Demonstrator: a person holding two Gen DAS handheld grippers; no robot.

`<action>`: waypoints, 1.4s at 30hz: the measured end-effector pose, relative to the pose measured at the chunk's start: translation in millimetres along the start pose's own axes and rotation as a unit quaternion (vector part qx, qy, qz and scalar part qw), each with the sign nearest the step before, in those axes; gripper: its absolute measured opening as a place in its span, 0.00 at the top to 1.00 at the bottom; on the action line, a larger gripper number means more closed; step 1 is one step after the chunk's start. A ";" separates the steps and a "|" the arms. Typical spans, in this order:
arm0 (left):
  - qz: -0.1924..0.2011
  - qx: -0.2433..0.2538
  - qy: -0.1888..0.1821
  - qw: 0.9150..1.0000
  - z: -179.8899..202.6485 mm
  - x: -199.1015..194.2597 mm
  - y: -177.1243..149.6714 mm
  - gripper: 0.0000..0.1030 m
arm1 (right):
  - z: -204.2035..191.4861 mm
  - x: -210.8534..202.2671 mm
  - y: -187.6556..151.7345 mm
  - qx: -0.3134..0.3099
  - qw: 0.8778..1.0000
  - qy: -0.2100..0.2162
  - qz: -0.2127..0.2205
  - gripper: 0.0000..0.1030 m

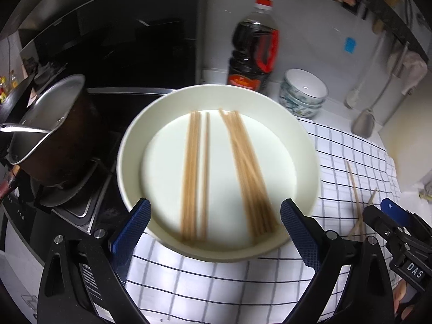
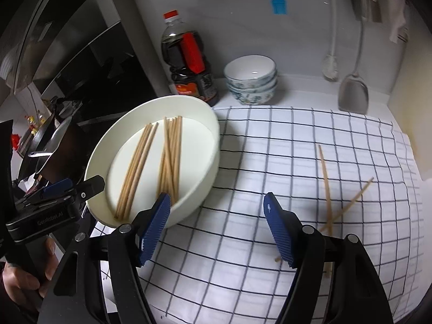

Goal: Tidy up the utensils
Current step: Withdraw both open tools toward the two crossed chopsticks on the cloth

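A cream-white dish [image 1: 129, 145] holds tan wooden chopsticks [image 1: 243, 172]. The cloth [image 2: 270, 162] is white with a dark blue grid. Both grippers have blue ribbed pads [image 2: 154, 226] on black arms. The dark bottle [image 2: 189, 67] has a red cap; the stacked bowls [image 2: 251, 81] are white with blue-green floral print.

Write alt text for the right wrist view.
Open right tongs hover empty over a checked cloth, with two loose chopsticks crossed on it at right. At left, a white dish holds two bundles of chopsticks; the left tongs are at its edge.
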State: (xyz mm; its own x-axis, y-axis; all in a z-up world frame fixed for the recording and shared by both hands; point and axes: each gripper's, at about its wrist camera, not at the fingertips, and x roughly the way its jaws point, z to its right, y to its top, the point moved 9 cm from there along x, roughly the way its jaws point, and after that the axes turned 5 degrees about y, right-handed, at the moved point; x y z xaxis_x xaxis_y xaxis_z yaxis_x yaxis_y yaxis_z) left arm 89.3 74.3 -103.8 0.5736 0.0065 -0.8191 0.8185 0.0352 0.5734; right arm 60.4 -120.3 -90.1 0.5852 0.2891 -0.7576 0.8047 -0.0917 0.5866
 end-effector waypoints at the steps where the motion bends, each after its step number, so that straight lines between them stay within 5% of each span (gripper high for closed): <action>1: 0.001 0.006 -0.005 1.000 7.4 -0.8 -1.2 0.08 | 5.7 -3.0 -2.5 0.004 1.000 -0.003 0.001 0.34; 15: -0.002 0.093 -0.080 0.992 119.2 1.4 -25.8 0.08 | 119.1 -35.9 -54.2 0.101 0.991 -0.087 -0.002 0.34; 22: -0.022 0.108 -0.085 0.990 144.6 14.2 -42.4 0.08 | 157.5 -19.3 -79.9 0.142 0.984 -0.107 -0.021 0.34; 33: -0.037 0.092 -0.067 0.993 129.0 26.3 -52.8 0.08 | 141.7 23.7 -85.6 0.127 0.986 -0.095 -0.041 0.34; 42: -0.032 0.089 -0.066 0.993 123.4 24.8 -52.9 0.08 | 137.9 48.3 -82.0 0.096 0.983 -0.144 -0.055 0.34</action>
State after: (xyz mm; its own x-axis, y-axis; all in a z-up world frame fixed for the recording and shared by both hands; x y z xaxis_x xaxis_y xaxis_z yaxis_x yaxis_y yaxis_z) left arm 64.3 -50.7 -152.6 0.5102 -0.1225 -0.8513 0.8392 -0.1454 0.5240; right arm 36.5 -230.2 -214.2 0.4759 0.0289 -0.8790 0.8526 -0.2607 0.4530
